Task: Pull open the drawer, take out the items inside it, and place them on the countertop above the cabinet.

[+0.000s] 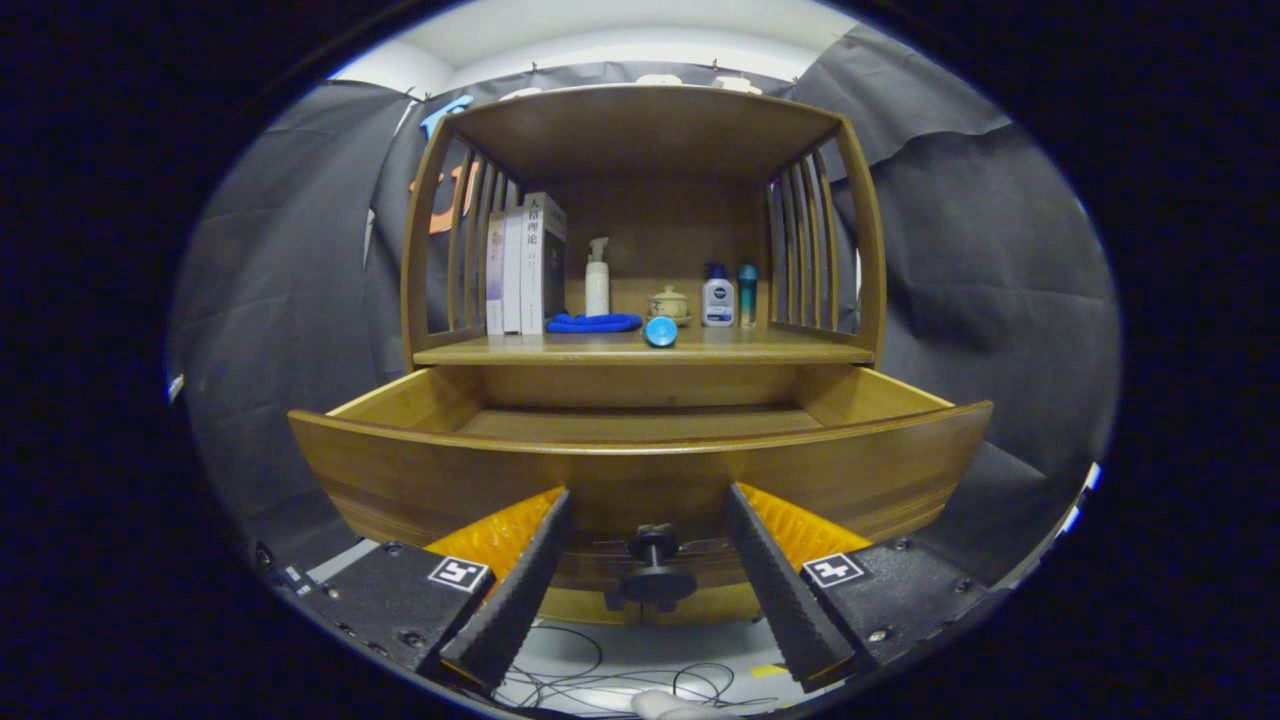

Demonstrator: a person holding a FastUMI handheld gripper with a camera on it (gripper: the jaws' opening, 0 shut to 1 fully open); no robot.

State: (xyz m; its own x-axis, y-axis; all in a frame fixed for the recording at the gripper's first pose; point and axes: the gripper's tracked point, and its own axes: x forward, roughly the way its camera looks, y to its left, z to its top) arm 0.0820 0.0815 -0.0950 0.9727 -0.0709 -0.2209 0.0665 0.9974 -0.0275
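We find the drawer [640, 470] pulled well out of the wooden cabinet [640, 130], its curved front facing us and its interior floor visible as bare wood in the part we can see; the near portion behind the front panel is hidden from us. The hand-held gripper [648, 500] stands open, its two fingers [530, 570] spread wide to either side of the drawer's dark knob [655, 570], which sits between them without contact on either side. On the worktop [760, 350] above the drawer we note a blue round-ended object [661, 331] lying at the front edge, with a blue coiled item [594, 323] just beside it to the left. Behind these stand three upright books [525, 265] against the slatted side, a white pump bottle [597, 278], a small lidded ceramic pot [669, 304], a white bottle with a blue cap [717, 297] and a slim teal bottle [747, 292] just beside it. Below the drawer, thin dark cables [600, 680] lie loose on the pale floor [700, 655].
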